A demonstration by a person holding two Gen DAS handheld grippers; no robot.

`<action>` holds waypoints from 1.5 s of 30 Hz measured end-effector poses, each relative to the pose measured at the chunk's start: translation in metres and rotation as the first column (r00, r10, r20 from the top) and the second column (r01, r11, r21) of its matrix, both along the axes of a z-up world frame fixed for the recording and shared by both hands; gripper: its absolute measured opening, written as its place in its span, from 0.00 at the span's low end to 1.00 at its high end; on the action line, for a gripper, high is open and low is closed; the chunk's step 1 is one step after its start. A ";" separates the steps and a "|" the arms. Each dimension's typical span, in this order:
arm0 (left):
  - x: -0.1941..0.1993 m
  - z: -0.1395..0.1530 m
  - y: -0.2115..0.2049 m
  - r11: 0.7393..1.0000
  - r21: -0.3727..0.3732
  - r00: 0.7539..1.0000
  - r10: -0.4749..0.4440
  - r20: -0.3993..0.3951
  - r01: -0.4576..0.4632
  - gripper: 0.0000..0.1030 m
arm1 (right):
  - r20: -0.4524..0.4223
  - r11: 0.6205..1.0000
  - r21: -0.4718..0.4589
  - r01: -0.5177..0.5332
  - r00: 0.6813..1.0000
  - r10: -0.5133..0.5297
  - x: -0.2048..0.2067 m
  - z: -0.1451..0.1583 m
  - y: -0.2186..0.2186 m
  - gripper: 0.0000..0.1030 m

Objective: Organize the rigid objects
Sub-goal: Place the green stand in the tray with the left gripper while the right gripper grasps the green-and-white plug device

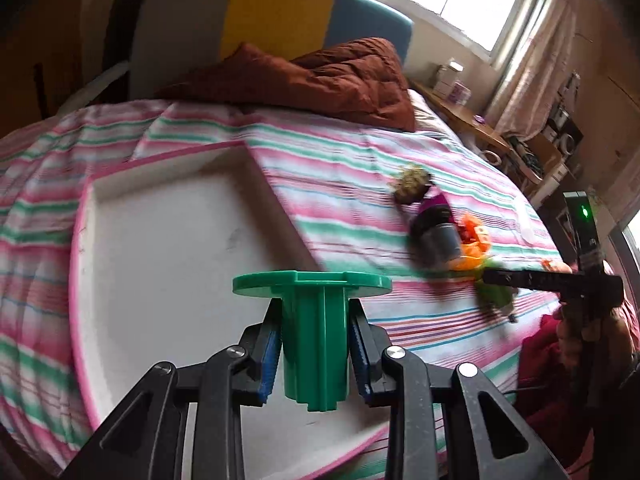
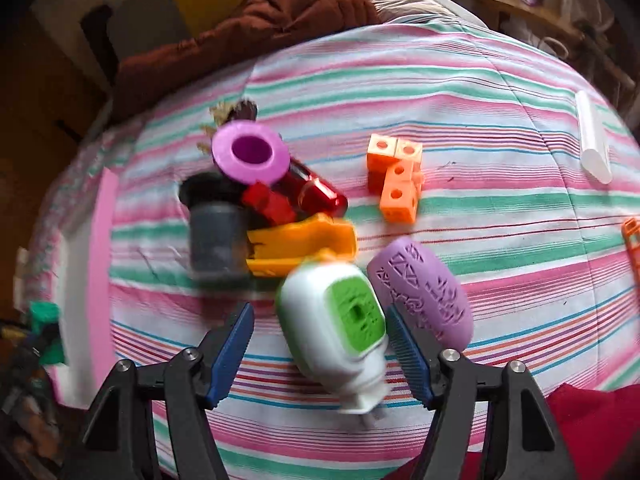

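Note:
My left gripper (image 1: 314,316) is shut on a green plastic spool (image 1: 314,320) and holds it above a white tray with a pink rim (image 1: 168,248) on the striped bed. My right gripper (image 2: 320,336) is open around a white and green plastic piece (image 2: 340,328) lying on the bedspread. Just beyond lie a purple patterned oval (image 2: 424,292), a yellow-orange piece (image 2: 300,244), a grey cylinder (image 2: 216,240), a red toy (image 2: 312,192), a purple ring-topped piece (image 2: 250,152) and orange cubes (image 2: 396,180). The right gripper also shows at the right of the left wrist view (image 1: 492,278).
The tray's pink edge (image 2: 100,264) shows at the left of the right wrist view. A white tube (image 2: 594,140) and an orange piece (image 2: 632,244) lie at the far right. A brown quilt (image 1: 320,80) covers the bed's head. A wooden bedside table (image 1: 460,112) stands beyond.

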State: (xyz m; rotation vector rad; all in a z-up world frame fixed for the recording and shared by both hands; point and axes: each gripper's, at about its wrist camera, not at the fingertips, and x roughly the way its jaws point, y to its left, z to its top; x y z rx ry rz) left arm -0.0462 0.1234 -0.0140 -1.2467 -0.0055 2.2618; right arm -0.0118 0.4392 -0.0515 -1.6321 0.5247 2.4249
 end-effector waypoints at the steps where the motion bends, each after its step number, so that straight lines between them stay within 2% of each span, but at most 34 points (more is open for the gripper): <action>1: -0.003 -0.003 -0.008 1.000 -0.003 1.000 0.020 0.007 -0.020 0.29 | 0.014 1.000 -0.001 -0.006 1.000 0.006 -0.001 -0.004 -0.001 0.47; 4: -0.015 -0.009 -0.032 0.997 -0.012 0.997 0.078 0.018 -0.077 0.29 | 0.043 0.998 0.059 -0.028 0.999 0.025 -0.005 -0.011 -0.006 0.41; 7: -0.029 -0.012 -0.051 0.992 -0.006 0.991 0.127 0.029 -0.127 0.29 | 0.045 0.997 0.060 -0.041 0.998 0.038 -0.006 -0.012 -0.007 0.42; 12: -0.058 -0.013 -0.078 0.981 0.015 0.980 0.194 0.046 -0.195 0.29 | 0.041 1.000 0.019 -0.005 0.999 0.004 -0.007 -0.012 0.005 0.45; 14: -0.070 -0.013 -0.082 0.979 0.002 0.978 0.206 0.046 -0.206 0.29 | 0.040 1.000 0.018 -0.001 0.999 0.000 -0.008 -0.013 0.008 0.46; 16: -0.081 -0.015 -0.083 0.976 -0.005 0.975 0.216 0.052 -0.216 0.29 | 0.037 1.000 0.019 0.003 0.999 -0.003 -0.009 -0.012 0.010 0.52; 28: -0.144 -0.036 -0.072 0.959 -0.098 0.963 0.269 0.016 -0.266 0.30 | 0.012 1.000 0.005 0.010 1.000 -0.011 -0.005 0.003 0.027 0.53; 31: -0.156 -0.035 -0.073 0.951 -0.118 0.958 0.287 0.006 -0.284 0.34 | 0.007 1.000 0.003 0.011 1.000 -0.011 -0.004 0.006 0.034 0.54; 39: -0.126 -0.019 -0.075 0.948 -0.129 0.957 0.285 -0.056 -0.290 0.38 | 0.001 1.000 0.029 0.008 1.000 -0.008 -0.002 0.008 0.024 0.54; 42: -0.100 -0.016 -0.077 0.949 -0.122 0.956 0.286 -0.067 -0.292 0.38 | -0.015 0.999 0.052 0.001 1.000 0.000 0.001 0.009 0.020 0.41; 45: -0.071 -0.014 -0.072 0.954 -0.120 0.961 0.265 -0.085 -0.274 0.38 | -0.016 0.996 0.085 -0.025 1.000 0.026 0.003 0.006 0.009 0.41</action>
